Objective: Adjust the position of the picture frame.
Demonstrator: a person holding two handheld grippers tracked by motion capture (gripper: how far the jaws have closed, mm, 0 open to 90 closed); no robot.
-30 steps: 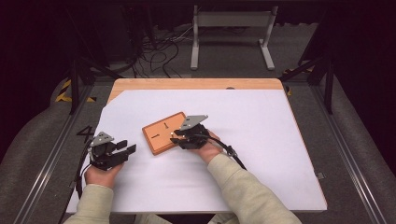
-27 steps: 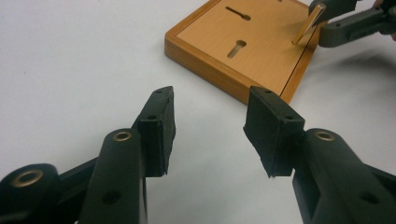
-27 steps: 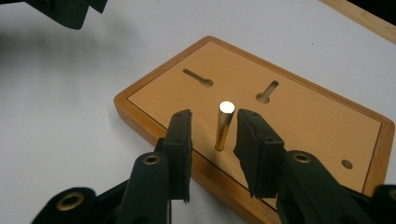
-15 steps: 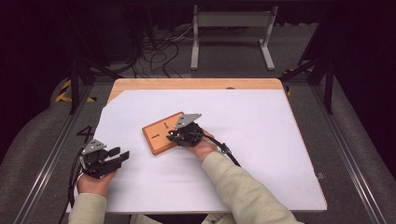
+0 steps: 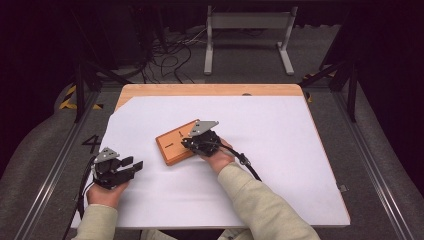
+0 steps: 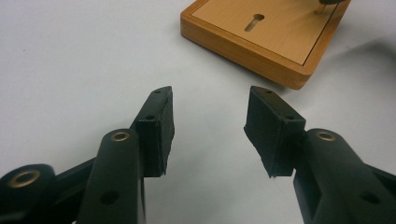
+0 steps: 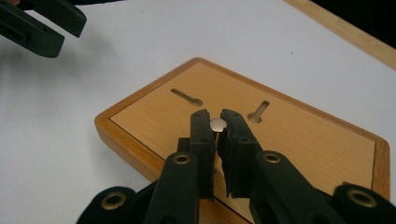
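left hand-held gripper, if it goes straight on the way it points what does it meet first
Probably the wooden board: the left hand-held gripper, jaws open and empty, points across bare white table cover toward the board's near edge. Depth is unclear, so it could graze the cover first.

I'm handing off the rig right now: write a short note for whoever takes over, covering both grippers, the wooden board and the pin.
Right gripper: jaws have just closed on the small metal pin, over the wooden board.
Left gripper: open, holding nothing, over bare white table cover, near the board's corner.
Board: flat, mid-table, two keyhole slots showing, both unfilled.
Done: pin gripped.
Left: probably seat the pin in a slot; the left could steady the board.
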